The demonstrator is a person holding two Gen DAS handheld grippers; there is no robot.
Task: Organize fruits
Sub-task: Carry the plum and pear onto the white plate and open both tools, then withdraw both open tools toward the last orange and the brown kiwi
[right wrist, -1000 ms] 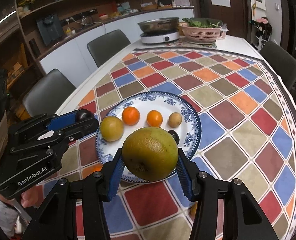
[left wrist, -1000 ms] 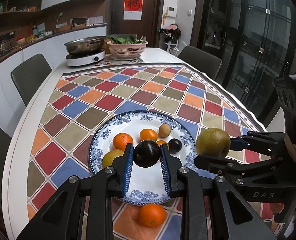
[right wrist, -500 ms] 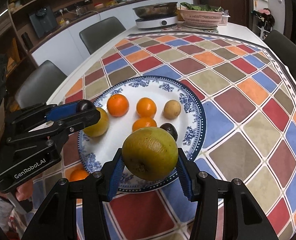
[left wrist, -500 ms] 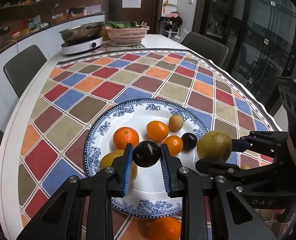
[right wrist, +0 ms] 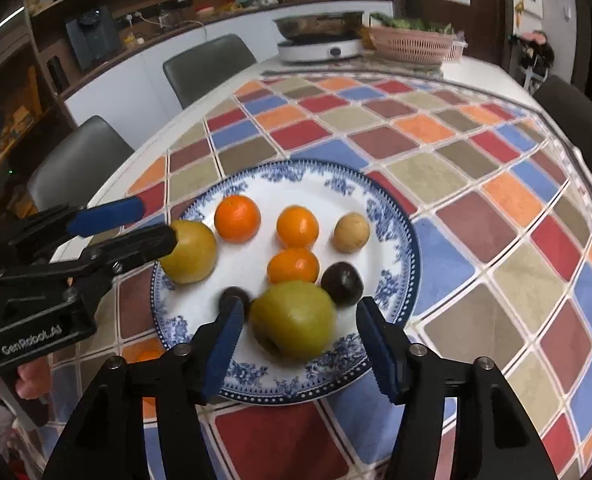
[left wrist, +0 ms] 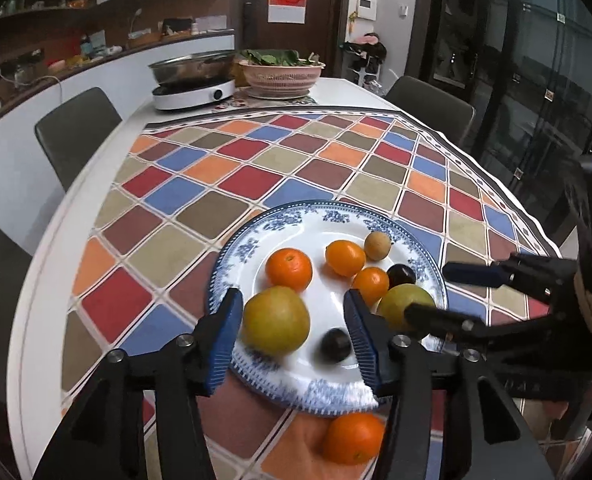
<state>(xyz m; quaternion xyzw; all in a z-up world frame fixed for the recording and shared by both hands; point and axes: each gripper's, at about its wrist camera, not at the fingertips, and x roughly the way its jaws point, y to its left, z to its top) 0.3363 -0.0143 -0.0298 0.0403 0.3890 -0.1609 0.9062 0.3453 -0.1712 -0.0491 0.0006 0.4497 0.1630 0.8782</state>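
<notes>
Checkered tablecloth (left wrist: 255,168) lies bare beyond 12 o'clock of the plate (left wrist: 296,216); left gripper (left wrist: 291,332) and right gripper (right wrist: 298,334) gape wide over its near rim.

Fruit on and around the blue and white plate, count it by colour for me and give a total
Orange: 4, three on the plate and one on the tablecloth beside it
Yellow-green: 2
Dark purple: 2
Tan: 1
Total: 9
</notes>
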